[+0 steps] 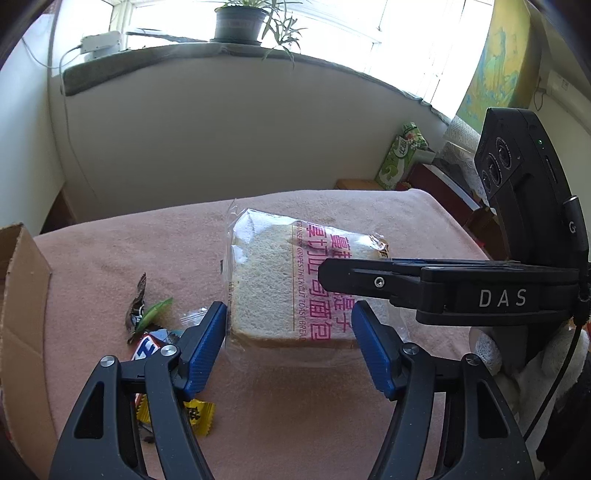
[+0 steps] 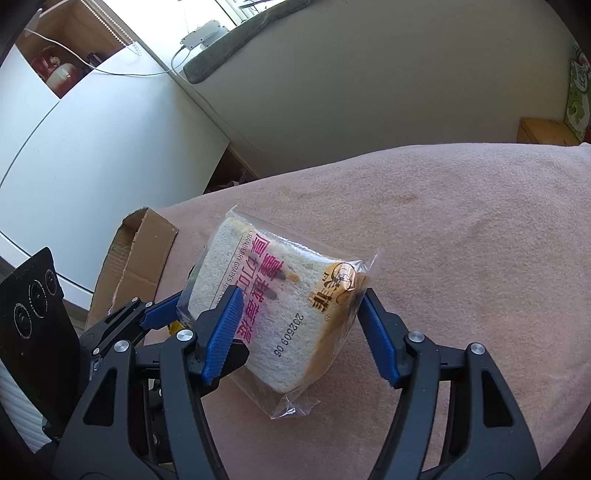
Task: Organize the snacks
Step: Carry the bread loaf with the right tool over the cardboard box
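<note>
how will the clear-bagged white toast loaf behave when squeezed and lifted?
The clear-bagged white toast loaf probably compresses easily: soft crumb shows through the film. Likely light for its bulk. The loose glossy wrapper may slip or crinkle under the blue ribbed pads of the right tongs, which flank it with the left tongs.

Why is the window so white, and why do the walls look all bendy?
Left wrist view: sunlight overexposes the window behind the potted plant. Both views: the fisheye lens curves the wall and darkens the corners; the bread bag stays sharp.
</note>
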Action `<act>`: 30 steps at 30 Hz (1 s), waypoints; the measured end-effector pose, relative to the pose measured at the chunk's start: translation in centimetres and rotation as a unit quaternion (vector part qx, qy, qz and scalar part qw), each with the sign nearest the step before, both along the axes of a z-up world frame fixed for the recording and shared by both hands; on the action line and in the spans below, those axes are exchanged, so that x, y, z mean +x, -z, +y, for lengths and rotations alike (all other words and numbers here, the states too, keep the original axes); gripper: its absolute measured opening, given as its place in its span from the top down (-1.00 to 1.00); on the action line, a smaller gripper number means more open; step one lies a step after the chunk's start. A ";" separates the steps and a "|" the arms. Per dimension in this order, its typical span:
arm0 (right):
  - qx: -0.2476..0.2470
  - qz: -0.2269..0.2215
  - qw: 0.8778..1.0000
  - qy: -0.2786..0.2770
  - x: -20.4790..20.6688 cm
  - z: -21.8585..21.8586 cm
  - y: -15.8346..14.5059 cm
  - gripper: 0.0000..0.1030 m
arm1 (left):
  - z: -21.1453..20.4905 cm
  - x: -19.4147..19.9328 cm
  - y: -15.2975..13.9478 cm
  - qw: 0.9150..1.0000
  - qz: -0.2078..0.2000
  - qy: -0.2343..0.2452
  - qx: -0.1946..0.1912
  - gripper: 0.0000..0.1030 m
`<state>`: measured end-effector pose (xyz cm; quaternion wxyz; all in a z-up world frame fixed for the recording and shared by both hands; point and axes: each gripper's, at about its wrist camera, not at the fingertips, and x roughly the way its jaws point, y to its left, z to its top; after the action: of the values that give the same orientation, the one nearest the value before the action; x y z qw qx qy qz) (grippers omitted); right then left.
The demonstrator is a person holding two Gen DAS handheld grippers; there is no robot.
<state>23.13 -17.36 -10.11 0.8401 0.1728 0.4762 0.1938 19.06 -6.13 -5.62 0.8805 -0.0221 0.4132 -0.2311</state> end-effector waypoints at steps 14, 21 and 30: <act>-0.022 -0.041 0.998 -0.036 -2.5 5.0 -3.8 -0.32 | 3.2 -2.6 -2.2 0.999 -0.022 -0.045 -0.017 -0.32; -0.025 -0.056 0.996 -0.058 -3.6 8.2 -5.4 -0.32 | 5.7 -4.5 -3.4 0.997 -0.039 -0.070 -0.023 -0.32; -0.029 -0.073 0.992 -0.095 -4.1 13.5 -7.2 -0.32 | 10.6 -6.3 -4.3 0.992 -0.054 -0.112 -0.028 -0.32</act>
<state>18.99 -3.86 -2.95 0.8551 0.0879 0.4331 0.2712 12.79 4.52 -1.32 0.9210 -0.0807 0.3533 -0.1433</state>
